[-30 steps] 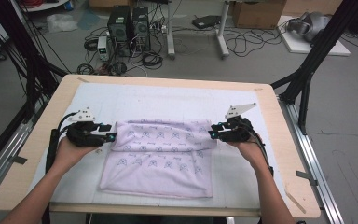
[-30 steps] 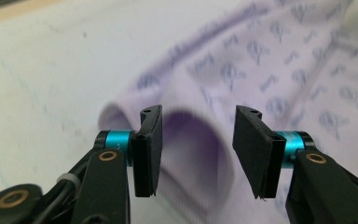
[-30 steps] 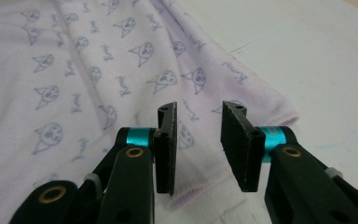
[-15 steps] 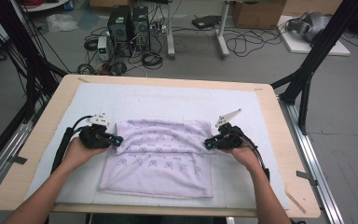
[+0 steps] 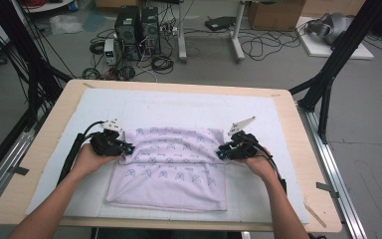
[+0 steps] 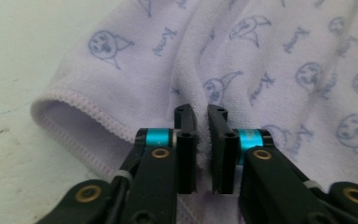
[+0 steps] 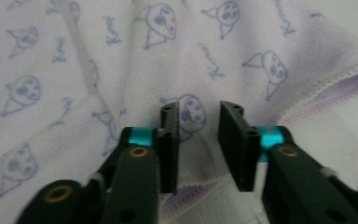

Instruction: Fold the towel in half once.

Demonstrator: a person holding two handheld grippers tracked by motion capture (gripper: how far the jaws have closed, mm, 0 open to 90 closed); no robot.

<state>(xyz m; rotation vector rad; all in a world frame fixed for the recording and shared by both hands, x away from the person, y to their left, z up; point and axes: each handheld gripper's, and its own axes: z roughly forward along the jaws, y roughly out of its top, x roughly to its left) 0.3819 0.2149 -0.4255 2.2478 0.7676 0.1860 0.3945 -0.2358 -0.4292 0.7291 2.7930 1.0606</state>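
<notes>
- Two grippers pinch a lilac cat-print cotton towel (image 5: 171,167) — left gripper (image 6: 202,126) clamped, right gripper (image 7: 199,126) just closing, cloth between.
- Best lift evenly, keeping edges level.

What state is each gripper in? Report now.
Left gripper: shut on a pinched ridge of the lilac towel, jaws just closed.
Right gripper: jaws narrowed around towel fabric; a firm grip cannot be told.

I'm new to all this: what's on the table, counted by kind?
Lilac terry towel printed with blue cartoon faces: 1
Black handheld grippers, left and right: 2
White padded mat covering the wooden table: 1
Total: 4
</notes>
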